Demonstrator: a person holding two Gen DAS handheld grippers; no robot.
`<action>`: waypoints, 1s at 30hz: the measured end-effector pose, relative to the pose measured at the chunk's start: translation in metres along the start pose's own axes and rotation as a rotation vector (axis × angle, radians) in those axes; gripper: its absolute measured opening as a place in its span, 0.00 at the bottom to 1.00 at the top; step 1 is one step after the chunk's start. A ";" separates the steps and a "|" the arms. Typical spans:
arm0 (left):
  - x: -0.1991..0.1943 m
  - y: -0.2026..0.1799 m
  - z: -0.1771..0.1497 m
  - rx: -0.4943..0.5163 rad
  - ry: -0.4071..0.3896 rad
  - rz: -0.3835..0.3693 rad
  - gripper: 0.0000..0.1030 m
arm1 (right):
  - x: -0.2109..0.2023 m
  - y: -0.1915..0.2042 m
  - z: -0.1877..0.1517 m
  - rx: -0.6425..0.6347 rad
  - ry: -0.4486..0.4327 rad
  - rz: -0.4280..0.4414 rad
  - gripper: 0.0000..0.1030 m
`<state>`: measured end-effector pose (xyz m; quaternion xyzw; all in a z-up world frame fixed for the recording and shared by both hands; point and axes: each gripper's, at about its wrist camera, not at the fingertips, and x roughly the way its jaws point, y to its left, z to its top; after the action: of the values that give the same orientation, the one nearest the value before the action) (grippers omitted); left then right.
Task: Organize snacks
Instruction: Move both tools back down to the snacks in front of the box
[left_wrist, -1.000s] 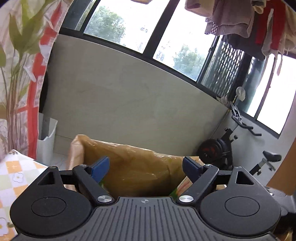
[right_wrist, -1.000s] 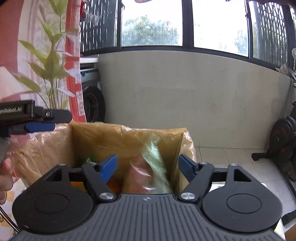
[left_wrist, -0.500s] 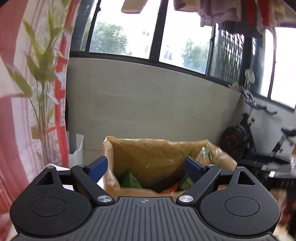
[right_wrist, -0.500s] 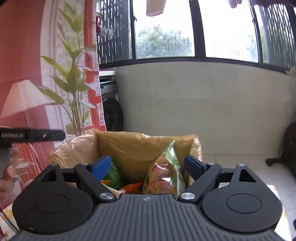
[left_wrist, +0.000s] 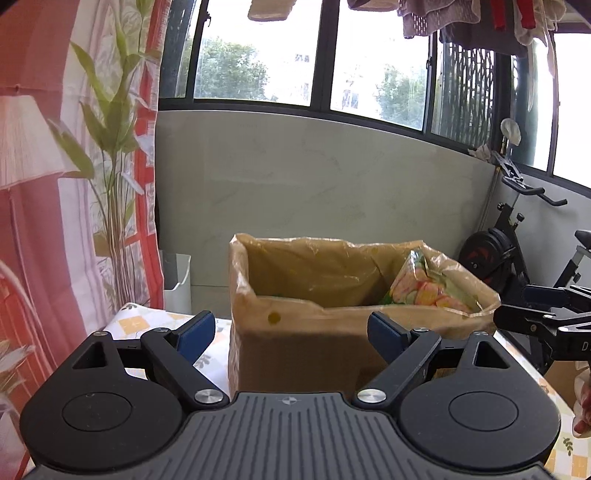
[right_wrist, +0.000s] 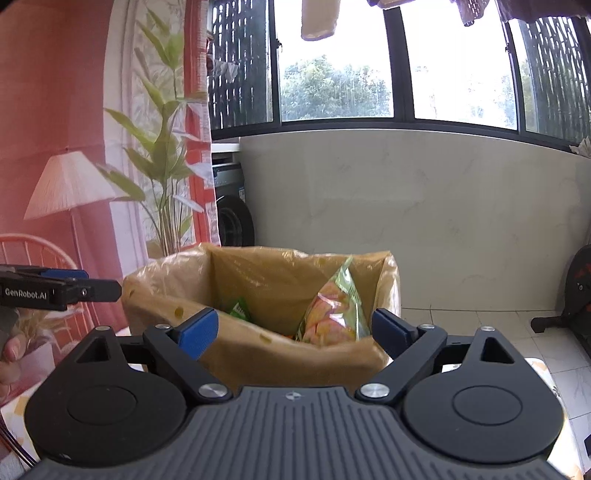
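I am holding the left gripper level before the box, its jaws standing wide apart with nothing between them. The right gripper is sitting beside it, jaws just as wide and equally bare. Under both, the patterned tabletop is showing only a bare strip near the box, so I am seeing no loose snacks waiting, though the gripper bodies are hiding most of it. Just beyond the jaws, the cardboard box, lined with a yellowish plastic bag, is holding the snacks: a pink-and-green snack packet is leaning upright against its right side, and a green packet is lying lower down. I am judging the packing largely done.
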<state>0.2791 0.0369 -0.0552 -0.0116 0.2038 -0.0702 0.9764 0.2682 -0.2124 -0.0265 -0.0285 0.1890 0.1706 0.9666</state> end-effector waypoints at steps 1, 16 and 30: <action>-0.001 -0.001 -0.003 0.006 -0.001 0.007 0.88 | -0.001 0.000 -0.003 0.001 0.005 0.000 0.89; -0.012 -0.009 -0.050 -0.020 0.034 0.080 0.88 | -0.011 -0.007 -0.050 -0.025 0.070 -0.007 0.89; -0.013 -0.019 -0.097 -0.091 0.096 0.107 0.88 | -0.020 -0.015 -0.103 -0.086 0.144 -0.024 0.89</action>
<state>0.2258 0.0203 -0.1377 -0.0418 0.2539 -0.0092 0.9663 0.2190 -0.2452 -0.1142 -0.0843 0.2501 0.1645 0.9504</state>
